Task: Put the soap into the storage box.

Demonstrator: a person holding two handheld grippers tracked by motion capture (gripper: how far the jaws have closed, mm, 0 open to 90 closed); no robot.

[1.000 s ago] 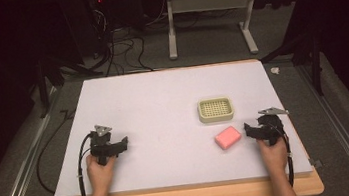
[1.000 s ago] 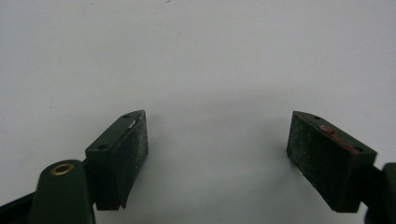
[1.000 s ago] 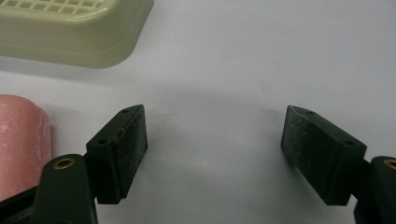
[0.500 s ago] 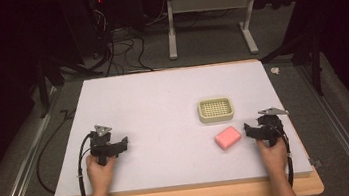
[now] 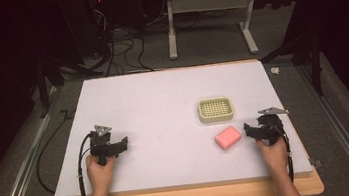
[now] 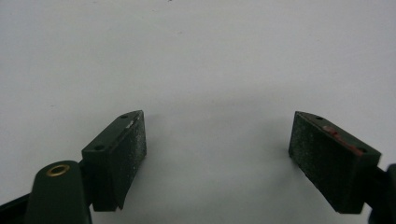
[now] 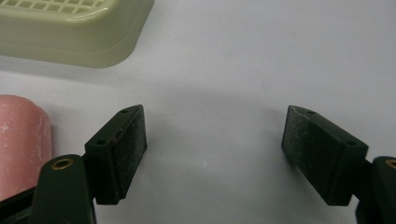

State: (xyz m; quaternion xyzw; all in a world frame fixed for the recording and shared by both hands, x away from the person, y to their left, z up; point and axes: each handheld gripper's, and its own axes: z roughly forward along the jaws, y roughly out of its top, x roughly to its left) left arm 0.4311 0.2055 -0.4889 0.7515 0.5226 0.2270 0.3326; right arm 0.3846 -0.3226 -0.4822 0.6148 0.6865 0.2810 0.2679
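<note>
On the white surface [image 5: 164, 109] the soap dish [image 5: 216, 110] sat near the pink soap [image 5: 228, 137]. My right tool [image 5: 247, 130], beside the soap, had just widened its jaws on nothing, ready to grasp. My left tool [image 5: 125, 141] gaped empty.

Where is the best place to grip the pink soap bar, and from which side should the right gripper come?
Grip the pink soap bar across its two long sides, coming from above. It lies flat on the white table, turned at a slant, so the right gripper probably has to turn to match. Its fingers stand open with nothing between them, beside the bar and apart from it.
</note>
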